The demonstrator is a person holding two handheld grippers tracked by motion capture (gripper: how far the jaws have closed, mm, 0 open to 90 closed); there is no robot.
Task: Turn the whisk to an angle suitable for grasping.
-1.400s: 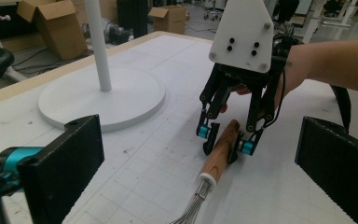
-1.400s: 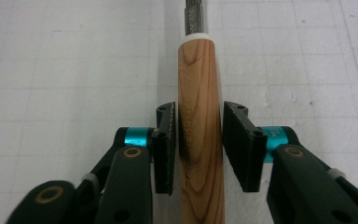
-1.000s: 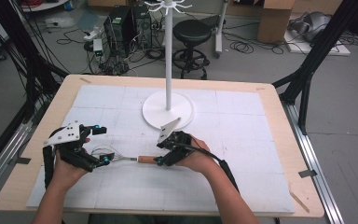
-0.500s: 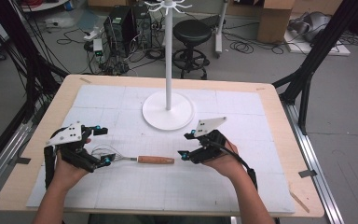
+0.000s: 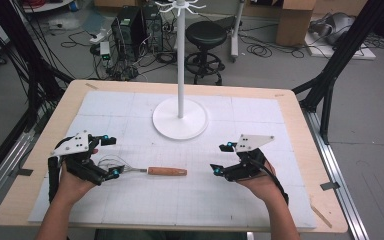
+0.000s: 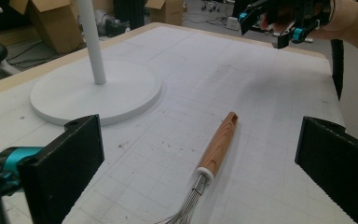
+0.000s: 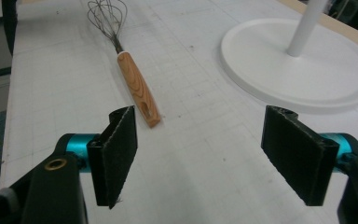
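Between wide-apart jaws of left gripper (image 5: 109, 156), wire head of wooden-handled metal whisk (image 5: 150, 171), flat on white gridded mat (image 5: 130, 210). Right gripper (image 5: 221, 159) equally wide, empty, just beyond handle. Behind, white round-based pole stand (image 5: 180, 117).

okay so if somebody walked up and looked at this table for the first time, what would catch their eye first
Probably the tall white stand, its round base sitting at the middle back of the white mat. Next, the wooden-handled whisk lying flat near the front, its wire end by the left gripper. Both it and the right gripper, off the handle's end, are open and hold nothing.
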